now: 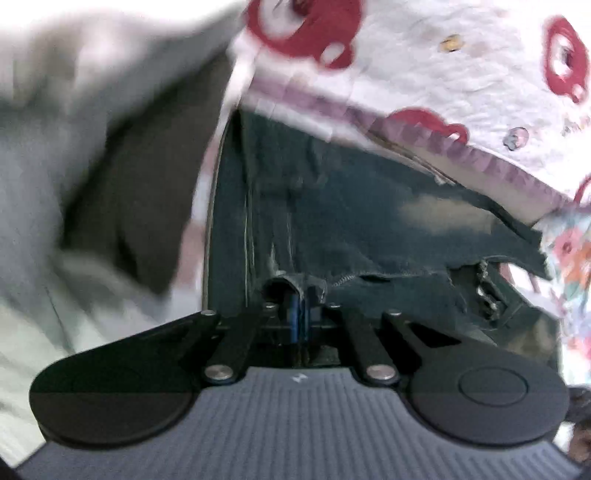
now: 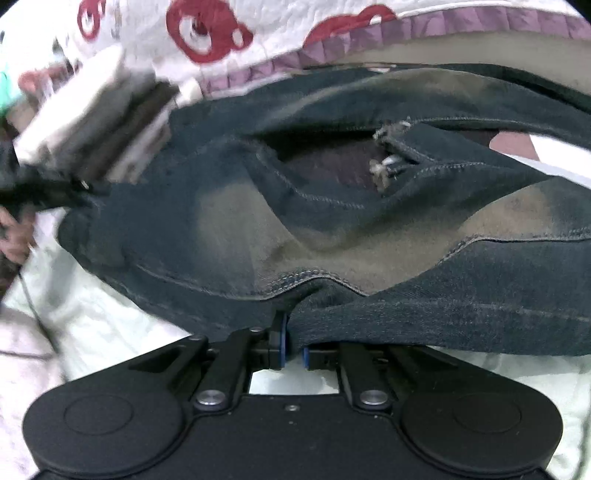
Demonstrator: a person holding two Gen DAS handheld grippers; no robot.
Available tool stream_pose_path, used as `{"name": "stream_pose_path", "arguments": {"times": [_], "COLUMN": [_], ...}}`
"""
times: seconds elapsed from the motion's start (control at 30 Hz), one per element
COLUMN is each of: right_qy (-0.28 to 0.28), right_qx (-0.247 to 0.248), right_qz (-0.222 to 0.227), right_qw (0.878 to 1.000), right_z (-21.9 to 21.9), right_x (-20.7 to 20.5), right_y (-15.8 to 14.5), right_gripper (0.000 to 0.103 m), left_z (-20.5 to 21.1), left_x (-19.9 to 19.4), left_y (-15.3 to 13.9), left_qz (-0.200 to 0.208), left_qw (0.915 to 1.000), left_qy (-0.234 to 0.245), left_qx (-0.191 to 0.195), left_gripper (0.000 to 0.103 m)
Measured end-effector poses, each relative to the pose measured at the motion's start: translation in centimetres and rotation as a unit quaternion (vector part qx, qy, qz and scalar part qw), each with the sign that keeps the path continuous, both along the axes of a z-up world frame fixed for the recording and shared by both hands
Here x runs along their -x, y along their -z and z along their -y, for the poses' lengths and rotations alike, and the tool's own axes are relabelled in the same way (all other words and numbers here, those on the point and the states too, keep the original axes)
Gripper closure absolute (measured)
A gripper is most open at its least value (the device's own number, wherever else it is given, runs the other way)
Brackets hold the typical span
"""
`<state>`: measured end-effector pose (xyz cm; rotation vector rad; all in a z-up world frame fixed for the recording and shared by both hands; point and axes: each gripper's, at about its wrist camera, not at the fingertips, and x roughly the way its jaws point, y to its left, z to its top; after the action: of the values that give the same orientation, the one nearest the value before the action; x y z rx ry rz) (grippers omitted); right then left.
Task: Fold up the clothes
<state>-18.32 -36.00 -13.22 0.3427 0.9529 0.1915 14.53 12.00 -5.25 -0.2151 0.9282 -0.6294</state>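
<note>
Soft, even indoor light with no glare. Motion blur smears the grey cloth [image 1: 92, 155] at nine o'clock in the left view. Fisheye bending curves the edges; the dark jeans [image 2: 369, 229] stay fairly sharp.

I take this for a home, most likely a bedroom, and the white quilt [image 2: 280, 26] is my landmark. It is stitched bedding printed with large red ring shapes and small flowers, edged with a purple pleated frill [image 1: 476, 155], the sort of cover that dresses a bed. Just below that frill, touching it, lie worn dark jeans [image 2: 332, 206] with a frayed tear and faded patches, everyday household laundry. Below the jeans, farther from the quilt, I see a pale sheet [image 2: 110, 332] spread as the working surface. To the right of the quilt's frill, a floral fabric [image 1: 570, 258] shows.
</note>
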Motion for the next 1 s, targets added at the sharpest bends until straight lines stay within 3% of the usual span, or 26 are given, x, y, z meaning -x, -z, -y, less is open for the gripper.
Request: {"name": "stream_pose_path", "arguments": {"times": [0.1,0.17,0.2,0.3,0.4,0.47,0.6,0.63,0.73,0.9,1.0], "right_qy": [0.017,0.033,0.037,0.046,0.007,-0.003,0.03,0.044,0.106,0.185,0.262], "right_qx": [-0.085,-0.164,-0.189,-0.149,-0.034,-0.004,-0.038,-0.049,-0.077,-0.106,-0.124], "right_qz": [0.033,0.057,0.055,0.016,-0.04,-0.036,-0.023,-0.018,-0.013,0.0,0.028], "right_qw": [0.996,0.984,0.98,0.988,0.999,0.999,0.999,0.998,0.991,0.977,0.957], "right_z": [1.8,3.4,4.0,3.9,0.9,-0.2,1.5,2.1,4.0,7.9,11.8], "right_x": [0.9,1.6,1.7,1.0,0.1,0.1,0.5,0.6,1.2,3.2,5.0], "right_y": [-1.0,-1.3,-1.0,0.3,1.8,1.8,1.7,1.7,1.7,1.0,0.4], "right_gripper": [0.092,0.092,0.092,0.092,0.092,0.089,0.089,0.088,0.057,0.054,0.054], "left_z": [-0.4,-0.2,-0.2,-0.4,1.0,2.9,8.4,10.1,14.8,20.7,24.2], "left_x": [1.2,2.3,2.4,1.4,3.3,4.7,7.5,8.3,10.6,12.8,14.0], "left_y": [-3.3,-4.4,-4.4,-2.0,-2.3,-3.1,-3.5,-3.4,-2.8,-1.4,-0.5], "left_qz": [0.08,0.146,0.153,0.079,0.104,0.11,0.103,0.101,0.098,0.102,0.101], "left_qw": [0.9965,0.9855,0.9822,0.9877,0.9822,0.9835,0.9833,0.9805,0.9677,0.9493,0.9366], "left_qy": [-0.015,-0.03,-0.03,-0.026,-0.004,0.03,0.128,0.156,0.231,0.297,0.335], "left_qx": [-0.021,-0.081,-0.104,-0.132,-0.157,-0.14,-0.079,-0.064,-0.026,-0.011,-0.002], "left_gripper": [0.1,0.103,0.103,0.103,0.1,0.098,0.08,0.075,0.069,0.062,0.062]}}
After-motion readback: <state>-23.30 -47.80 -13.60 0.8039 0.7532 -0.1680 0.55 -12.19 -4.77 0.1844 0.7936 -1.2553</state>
